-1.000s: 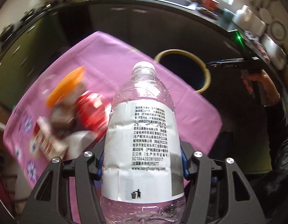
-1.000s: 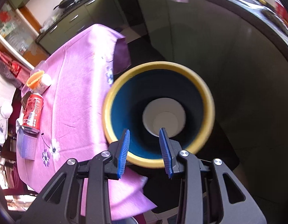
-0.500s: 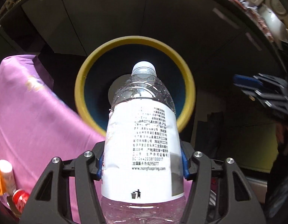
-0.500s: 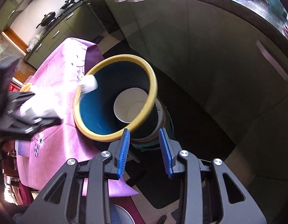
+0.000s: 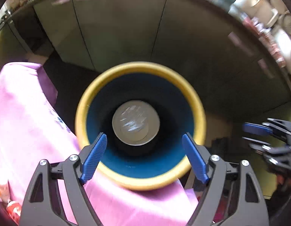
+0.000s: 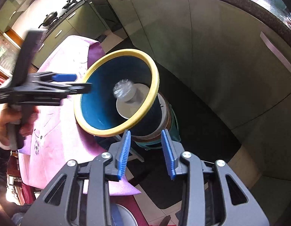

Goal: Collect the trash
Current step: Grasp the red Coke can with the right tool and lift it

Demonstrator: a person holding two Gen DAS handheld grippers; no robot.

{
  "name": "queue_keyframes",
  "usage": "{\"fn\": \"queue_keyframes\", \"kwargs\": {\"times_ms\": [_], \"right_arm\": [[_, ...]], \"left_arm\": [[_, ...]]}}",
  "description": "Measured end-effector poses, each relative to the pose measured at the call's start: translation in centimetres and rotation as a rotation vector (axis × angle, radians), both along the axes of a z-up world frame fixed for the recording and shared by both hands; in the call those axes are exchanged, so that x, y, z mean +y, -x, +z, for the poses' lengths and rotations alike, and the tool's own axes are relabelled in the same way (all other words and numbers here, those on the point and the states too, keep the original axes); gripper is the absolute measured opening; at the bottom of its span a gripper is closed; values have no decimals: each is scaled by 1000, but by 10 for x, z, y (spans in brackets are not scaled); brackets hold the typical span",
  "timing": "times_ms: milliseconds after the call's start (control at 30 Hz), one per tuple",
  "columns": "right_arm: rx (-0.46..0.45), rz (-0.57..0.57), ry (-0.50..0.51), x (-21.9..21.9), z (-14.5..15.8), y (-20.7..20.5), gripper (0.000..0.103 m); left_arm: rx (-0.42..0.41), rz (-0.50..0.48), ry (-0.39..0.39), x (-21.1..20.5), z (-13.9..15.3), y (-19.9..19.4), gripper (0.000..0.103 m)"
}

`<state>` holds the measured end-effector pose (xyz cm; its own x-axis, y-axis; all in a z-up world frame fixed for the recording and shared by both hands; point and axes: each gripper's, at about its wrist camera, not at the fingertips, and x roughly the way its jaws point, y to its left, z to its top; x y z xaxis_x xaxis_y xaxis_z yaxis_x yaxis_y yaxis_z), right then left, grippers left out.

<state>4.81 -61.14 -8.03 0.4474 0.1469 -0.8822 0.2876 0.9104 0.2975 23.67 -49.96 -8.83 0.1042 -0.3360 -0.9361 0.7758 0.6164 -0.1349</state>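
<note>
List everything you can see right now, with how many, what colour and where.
bin: one, blue inside with a yellow rim, beside the table edge
plastic bottle: one, clear, blurred, inside the bin
tablecloth: one, pink with flower prints, over the table
cabinets: several doors, grey-green, behind the bin
wok: one, dark, on the far counter
can: one, red, at the table's near edge, mostly cut off
left gripper: black with blue pads, jaws have just been opening, nothing between them, above the bin
right gripper: black with blue pads, jaws open and empty
hand: one, holding the left gripper's handle
</note>
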Motion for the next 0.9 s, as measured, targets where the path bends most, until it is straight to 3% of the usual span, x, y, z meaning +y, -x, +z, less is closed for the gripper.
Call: {"fn": "queue_keyframes", "kwargs": {"times_ms": [200, 333, 567, 700, 800, 900], "right_arm": [[-20, 71, 8, 25, 10, -14, 37], [-42, 151, 22, 55, 22, -31, 40], [-58, 370, 33, 152, 34, -86, 44], [-53, 520, -9, 225, 38, -121, 44], [-28, 603, -73, 277, 41, -150, 50], [27, 639, -122, 323, 40, -177, 63]], "left_arm": [[-69, 82, 145, 105, 67, 28, 82], [-136, 152, 185, 189, 92, 50, 86], [-264, 413, 155, 335, 98, 83, 95], [-284, 537, 131, 398, 90, 91, 95], [-271, 587, 120, 425, 82, 96, 95], [-280, 610, 112, 444, 80, 103, 95]]}}
